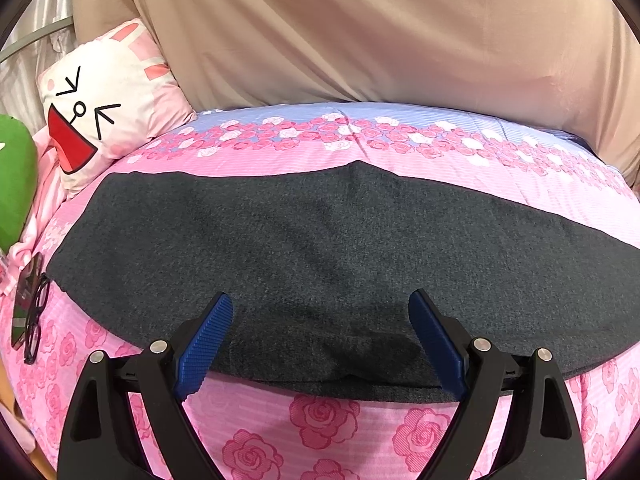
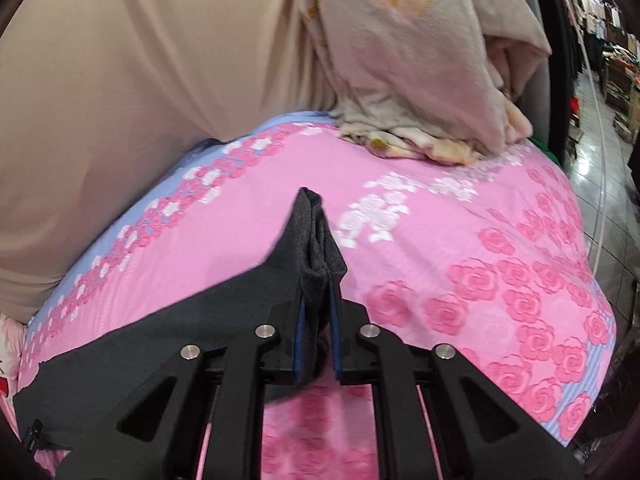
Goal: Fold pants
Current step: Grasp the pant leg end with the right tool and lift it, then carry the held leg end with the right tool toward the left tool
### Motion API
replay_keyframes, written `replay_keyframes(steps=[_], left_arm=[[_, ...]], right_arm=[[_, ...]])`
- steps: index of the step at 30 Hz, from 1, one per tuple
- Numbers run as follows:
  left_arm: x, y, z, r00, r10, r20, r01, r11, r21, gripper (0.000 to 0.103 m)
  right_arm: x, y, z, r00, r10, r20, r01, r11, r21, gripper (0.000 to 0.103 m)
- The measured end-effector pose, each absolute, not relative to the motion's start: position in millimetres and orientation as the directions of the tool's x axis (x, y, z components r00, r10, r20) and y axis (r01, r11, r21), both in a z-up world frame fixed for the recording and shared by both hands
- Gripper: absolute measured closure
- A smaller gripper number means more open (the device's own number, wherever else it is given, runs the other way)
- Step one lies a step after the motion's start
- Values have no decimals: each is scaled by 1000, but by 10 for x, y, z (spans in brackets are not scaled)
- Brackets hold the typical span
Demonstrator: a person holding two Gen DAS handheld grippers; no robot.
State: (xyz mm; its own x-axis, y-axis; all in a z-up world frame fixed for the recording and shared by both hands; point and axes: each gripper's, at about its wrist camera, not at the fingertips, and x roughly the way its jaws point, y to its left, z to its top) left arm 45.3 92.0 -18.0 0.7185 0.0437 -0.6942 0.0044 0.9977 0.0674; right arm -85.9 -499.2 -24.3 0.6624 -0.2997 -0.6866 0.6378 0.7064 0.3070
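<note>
The dark grey pants (image 1: pixel 320 248) lay spread flat across the pink rose bedcover (image 1: pixel 320 420). The right gripper (image 2: pixel 318 276) was clamped on one end of the cloth, which bunched up between its blue pads. The left gripper (image 1: pixel 320 320) hung over the near edge with its jaws wide and nothing between them. I judged that a fold was just starting: next the held end should be carried over the rest. I saw no container anywhere on the bed.
</note>
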Motion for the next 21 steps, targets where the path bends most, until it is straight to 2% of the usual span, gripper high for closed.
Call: replay_keyframes(steps=[5,6,9,10,12,14,15,16,21], left_arm=[[464,903,-184,717,51,-696,1,997,74,16],[461,901,-182,716,52,-696,0,997,75,16],[459,894,-185,714,59,-697,-1,997,82,16],[460,890,-186,714,61,-697,-2,996,86,16],[460,888,-187,714,64,-697,-1,996,90,16],[462,885,-190,713,66,-698,-1,996,93,16],[461,882,-192,713,67,-698,-1,996,94,16],[462,882,-194,712,67,-699,-1,995,95,16],[460,884,-198,713,64,-698,3,996,93,16]], right_arm=[[-883,-5180,-501,634,-244,-734,644,692,327,89],[-858,-5201,-542,632,-224,-742,636,697,331,84],[-782,-5226,-631,633,-183,-752,616,708,346,54],[-757,-5210,-612,635,-186,-750,608,719,337,48],[-700,-5189,-605,629,-192,-753,605,729,320,46],[-638,-5180,-595,624,-205,-754,605,738,300,60],[-613,-5172,-563,625,-218,-750,606,740,290,81],[-601,-5161,-518,632,-223,-742,604,742,292,91],[-510,-4826,100,754,-204,-625,504,790,350,91]])
